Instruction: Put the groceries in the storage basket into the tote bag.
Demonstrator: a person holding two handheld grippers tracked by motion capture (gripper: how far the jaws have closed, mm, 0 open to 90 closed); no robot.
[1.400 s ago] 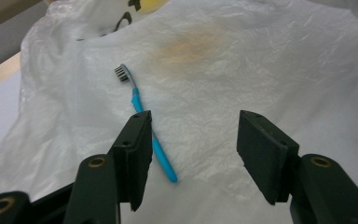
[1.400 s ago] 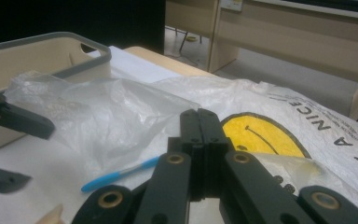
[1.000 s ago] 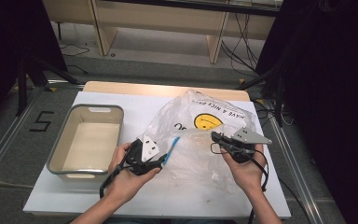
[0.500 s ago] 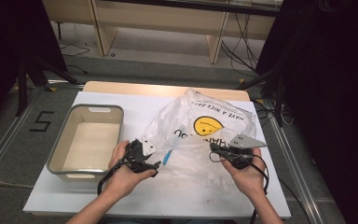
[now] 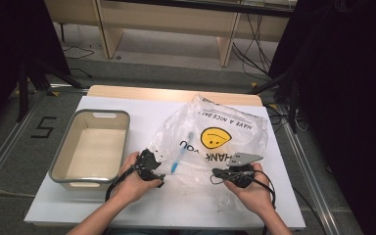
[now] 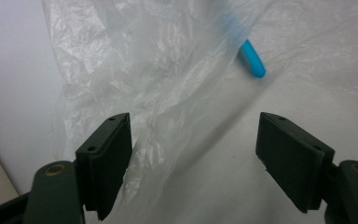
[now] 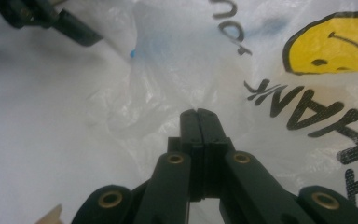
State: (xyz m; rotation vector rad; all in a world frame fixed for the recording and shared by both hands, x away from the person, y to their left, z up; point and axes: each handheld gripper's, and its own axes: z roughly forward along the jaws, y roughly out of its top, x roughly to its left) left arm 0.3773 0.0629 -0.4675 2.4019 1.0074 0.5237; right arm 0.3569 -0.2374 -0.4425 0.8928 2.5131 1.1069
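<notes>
Two grippers are working the plastic bag (image 5: 215, 142): left gripper (image 6: 193, 154) standing wide, jaws just opening, at nine o'clock; right gripper (image 7: 199, 122) staying clamped together at five o'clock.

A grey tub (image 5: 59, 161) with a pale inside stands on the left part of the white worktop (image 5: 147, 110), its long side running away from the near edge. Behind the white sheet a strip of bare wood (image 5: 127, 91) shows at the worktop's far edge. On the floor beyond stand light wooden furniture legs (image 5: 103, 34), black cables (image 5: 254, 54) trail to the right, and a black figure 5 (image 5: 43, 126) is marked on the floor at left.
</notes>
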